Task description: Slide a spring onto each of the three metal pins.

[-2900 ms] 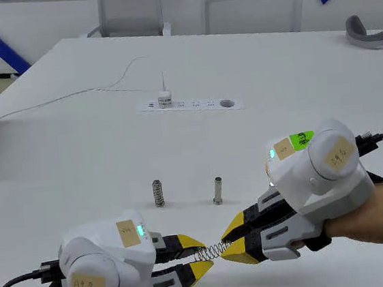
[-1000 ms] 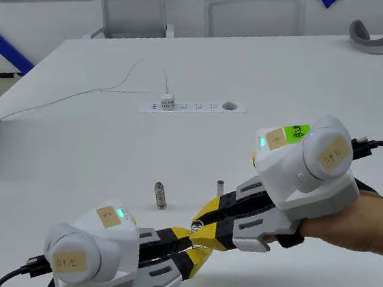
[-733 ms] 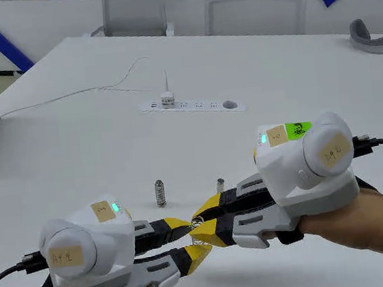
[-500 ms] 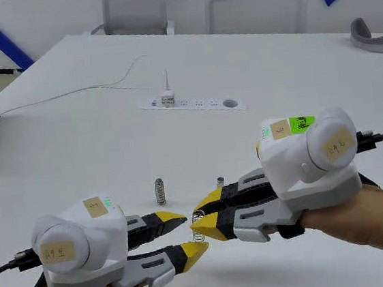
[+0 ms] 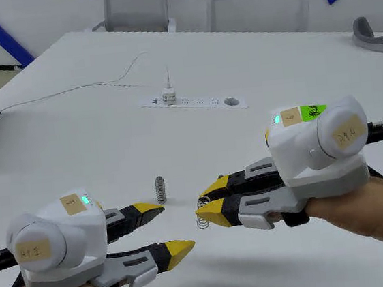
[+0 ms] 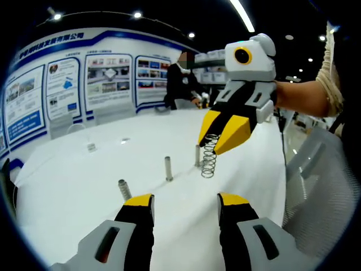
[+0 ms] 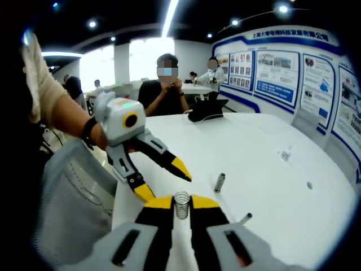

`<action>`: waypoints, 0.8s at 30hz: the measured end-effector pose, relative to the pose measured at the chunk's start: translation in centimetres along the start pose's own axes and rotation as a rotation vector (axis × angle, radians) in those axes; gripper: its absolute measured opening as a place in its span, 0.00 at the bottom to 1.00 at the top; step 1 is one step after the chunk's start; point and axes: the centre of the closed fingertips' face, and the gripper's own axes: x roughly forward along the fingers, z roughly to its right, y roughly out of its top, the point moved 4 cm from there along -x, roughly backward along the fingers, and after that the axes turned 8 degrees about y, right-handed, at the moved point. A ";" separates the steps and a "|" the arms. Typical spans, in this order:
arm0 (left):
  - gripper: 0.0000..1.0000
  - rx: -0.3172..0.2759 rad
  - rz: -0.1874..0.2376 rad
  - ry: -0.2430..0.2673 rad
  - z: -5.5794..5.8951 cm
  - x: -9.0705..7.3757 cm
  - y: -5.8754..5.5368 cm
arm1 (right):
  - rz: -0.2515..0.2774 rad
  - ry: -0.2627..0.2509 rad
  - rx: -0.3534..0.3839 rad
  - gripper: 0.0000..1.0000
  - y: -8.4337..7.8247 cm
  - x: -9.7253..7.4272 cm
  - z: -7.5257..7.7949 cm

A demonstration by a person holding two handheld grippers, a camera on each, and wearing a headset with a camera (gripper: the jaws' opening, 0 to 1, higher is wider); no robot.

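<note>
1 sprung pin done, 2 bare pins left; right gripper pinches a spring, left gripper jaws wide, empty.

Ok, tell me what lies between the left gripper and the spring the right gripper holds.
Nothing. In the left gripper view the stretch from the left gripper to the spring in the right gripper is bare white table.

The far pin is half hidden behind the spring — one spring end buried between the right gripper's jaws — text on the posters too small to read
</note>
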 end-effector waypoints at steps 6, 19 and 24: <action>0.51 -0.002 -0.007 0.029 -0.7 -0.6 -0.5 | 0.002 -0.029 0.006 0.12 0.0 -0.6 0.9; 0.57 -0.031 -0.011 0.066 -1.1 -1.1 -1.1 | 0.027 -0.113 0.031 0.12 0.2 -2.0 3.8; 0.57 -0.044 -0.009 0.073 -1.2 -1.2 -1.2 | 0.031 -0.153 0.033 0.12 0.4 -2.4 4.9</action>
